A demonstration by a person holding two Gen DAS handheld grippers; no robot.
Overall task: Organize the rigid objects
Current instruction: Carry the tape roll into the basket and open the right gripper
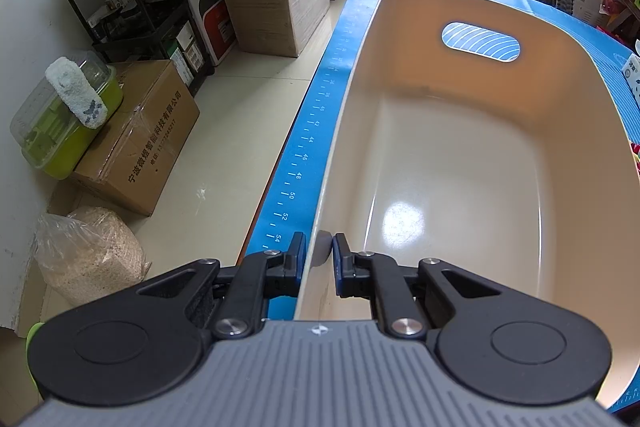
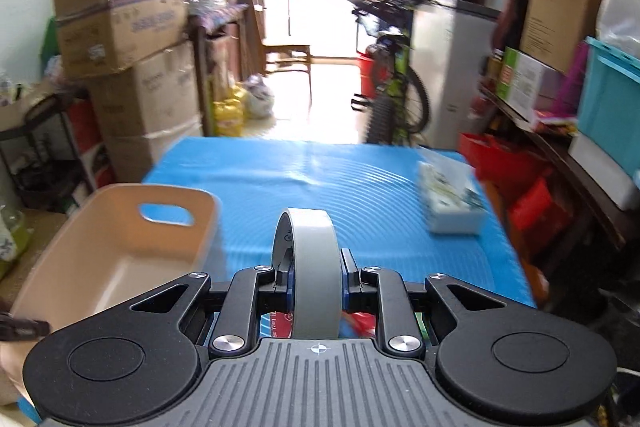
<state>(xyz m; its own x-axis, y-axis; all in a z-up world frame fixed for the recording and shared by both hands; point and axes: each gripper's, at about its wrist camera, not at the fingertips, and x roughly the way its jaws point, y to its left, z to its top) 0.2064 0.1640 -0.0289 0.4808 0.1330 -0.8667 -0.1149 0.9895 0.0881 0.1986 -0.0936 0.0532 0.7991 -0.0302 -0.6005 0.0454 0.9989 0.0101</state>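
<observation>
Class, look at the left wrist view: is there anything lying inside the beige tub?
No: the tub shows only its bare, shiny floor, and the left claw grips its near rim.

Ruler numbers 36–54 on blue mat (image 1: 316, 131)

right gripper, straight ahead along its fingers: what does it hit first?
Probably the blue mat. The right gripper, jaws shut on the tape roll, points down past the beige bin; depth unclear.

I count one beige bin (image 2: 120, 251), one roll of grey tape (image 2: 312, 267), one white box (image 2: 452, 203), one blue mat (image 2: 360, 179), my two tongs.
</observation>
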